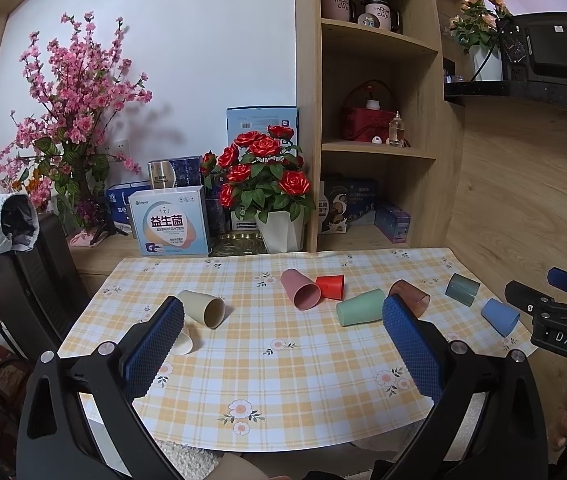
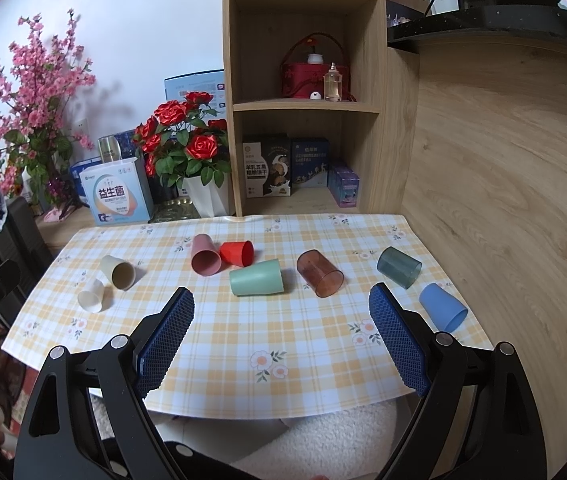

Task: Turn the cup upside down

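Note:
Several plastic cups lie on their sides on the checked tablecloth [image 2: 243, 340]: beige [image 2: 118, 272], white [image 2: 91, 295], pink [image 2: 204, 255], red [image 2: 237, 252], green [image 2: 256, 278], brown see-through [image 2: 319, 273], dark teal [image 2: 398, 267] and blue [image 2: 442, 307]. My left gripper [image 1: 283, 316] is open and empty above the near half of the table; the beige cup [image 1: 203, 307] lies by its left finger, the green cup [image 1: 361, 306] by its right. My right gripper [image 2: 281, 306] is open and empty, short of the green cup.
Behind the table stand a white pot of red roses [image 2: 187, 148], a pink blossom plant [image 2: 31, 100], a supplement box [image 2: 117, 196] and a wooden shelf unit [image 2: 303, 108] with boxes. A wood-panel wall [image 2: 503, 200] borders the right. A black chair [image 1: 31, 276] stands left.

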Demonstrator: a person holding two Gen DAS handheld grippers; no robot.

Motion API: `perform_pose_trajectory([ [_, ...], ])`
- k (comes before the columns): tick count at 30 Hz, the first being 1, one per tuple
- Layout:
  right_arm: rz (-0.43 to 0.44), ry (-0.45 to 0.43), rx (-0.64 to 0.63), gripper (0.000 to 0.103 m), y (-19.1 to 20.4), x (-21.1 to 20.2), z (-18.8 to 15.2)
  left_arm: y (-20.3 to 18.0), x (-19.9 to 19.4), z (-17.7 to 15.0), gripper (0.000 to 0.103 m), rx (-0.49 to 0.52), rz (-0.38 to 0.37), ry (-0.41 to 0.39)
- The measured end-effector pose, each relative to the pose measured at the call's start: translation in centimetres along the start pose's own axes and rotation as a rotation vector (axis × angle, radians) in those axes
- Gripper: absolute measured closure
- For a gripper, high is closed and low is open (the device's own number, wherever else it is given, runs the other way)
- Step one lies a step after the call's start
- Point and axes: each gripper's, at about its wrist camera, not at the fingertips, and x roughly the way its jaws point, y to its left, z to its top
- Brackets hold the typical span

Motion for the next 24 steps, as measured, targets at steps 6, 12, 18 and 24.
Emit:
perform_pose_trajectory([
  [6, 0.0, 0.0, 0.001, 0.017, -0.03, 0.04, -0.02, 0.08, -0.09, 0.05, 0.006, 0.003, 0.007, -0.001],
  [12, 0.0, 0.002, 0.002, 0.017, -0.06, -0.22, -0.07, -0.13, -0.06, 0.01, 0.006, 0.005, 0.01, -0.001],
  [18, 0.001, 0.004, 0.003, 0.017, 0.0, 0.16, -0.08, -0.14, -0.05, 0.0, 0.006, 0.005, 0.009, 0.0],
  [24, 0.001, 0.006, 0.003, 0.017, -0.11, 0.25, -0.3, -0.19, -0.1, -0.09, 0.006, 0.005, 0.01, 0.0],
])
